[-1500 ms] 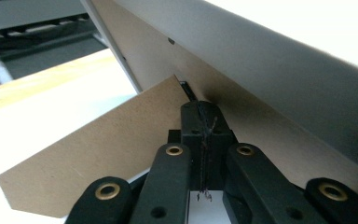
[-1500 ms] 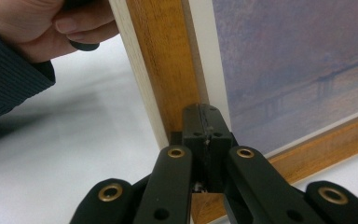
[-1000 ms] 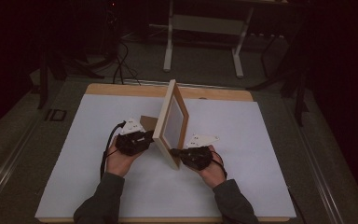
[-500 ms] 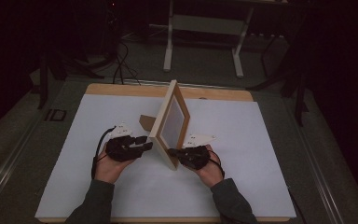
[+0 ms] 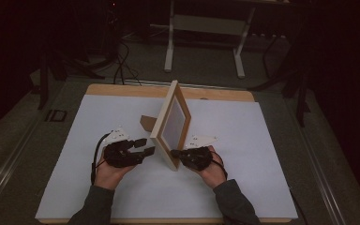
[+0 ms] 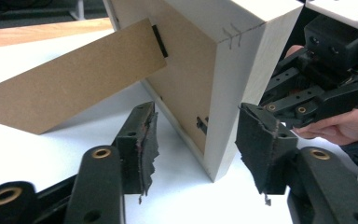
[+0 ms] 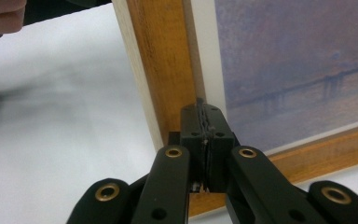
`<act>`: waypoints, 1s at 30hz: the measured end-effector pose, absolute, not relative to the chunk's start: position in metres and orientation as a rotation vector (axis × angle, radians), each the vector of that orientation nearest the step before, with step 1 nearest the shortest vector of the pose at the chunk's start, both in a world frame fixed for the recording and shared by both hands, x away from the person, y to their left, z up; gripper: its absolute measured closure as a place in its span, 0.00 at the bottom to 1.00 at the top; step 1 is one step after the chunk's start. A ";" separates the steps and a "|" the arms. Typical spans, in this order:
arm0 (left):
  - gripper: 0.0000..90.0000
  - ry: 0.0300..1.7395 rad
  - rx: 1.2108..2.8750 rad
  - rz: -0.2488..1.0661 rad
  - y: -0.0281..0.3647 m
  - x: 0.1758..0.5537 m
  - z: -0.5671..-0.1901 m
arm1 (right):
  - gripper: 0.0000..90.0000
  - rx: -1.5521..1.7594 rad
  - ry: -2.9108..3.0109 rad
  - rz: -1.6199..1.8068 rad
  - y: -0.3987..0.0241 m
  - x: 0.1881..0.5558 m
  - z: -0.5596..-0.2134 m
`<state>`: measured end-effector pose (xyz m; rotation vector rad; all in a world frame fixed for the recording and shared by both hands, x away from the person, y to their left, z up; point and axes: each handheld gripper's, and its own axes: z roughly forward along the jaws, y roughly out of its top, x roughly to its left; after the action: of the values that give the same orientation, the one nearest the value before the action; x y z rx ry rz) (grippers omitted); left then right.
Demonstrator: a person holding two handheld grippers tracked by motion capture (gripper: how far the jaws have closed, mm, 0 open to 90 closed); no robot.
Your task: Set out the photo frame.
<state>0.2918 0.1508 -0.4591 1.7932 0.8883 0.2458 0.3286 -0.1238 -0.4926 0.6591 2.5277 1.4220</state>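
A wooden picture frame stands upright mid-surface, propped by its cardboard strut. It looks stiff and fairly light, but the glazed front is likely fragile and slick, so the wooden edge is the place to grip. The right gripper, jaws pressed together, noses against the frame's lower corner; the left gripper, jaws spread, straddles the near edge without touching.
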 end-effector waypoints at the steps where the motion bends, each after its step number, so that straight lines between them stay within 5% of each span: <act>1: 0.53 0.890 1.791 0.251 0.149 0.291 -0.459 | 0.98 0.662 2.527 1.419 -0.125 0.329 -0.493; 11: 0.43 0.868 1.788 0.252 0.133 0.293 -0.456 | 0.91 0.694 2.512 1.388 -0.135 0.330 -0.495; 30: 0.45 0.961 1.787 0.345 0.106 0.302 -0.454 | 0.81 0.779 2.495 1.318 -0.162 0.331 -0.502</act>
<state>0.3022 0.1058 -0.4538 1.7867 0.9611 0.3447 0.3309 -0.1616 -0.5024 0.7794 2.4949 1.3177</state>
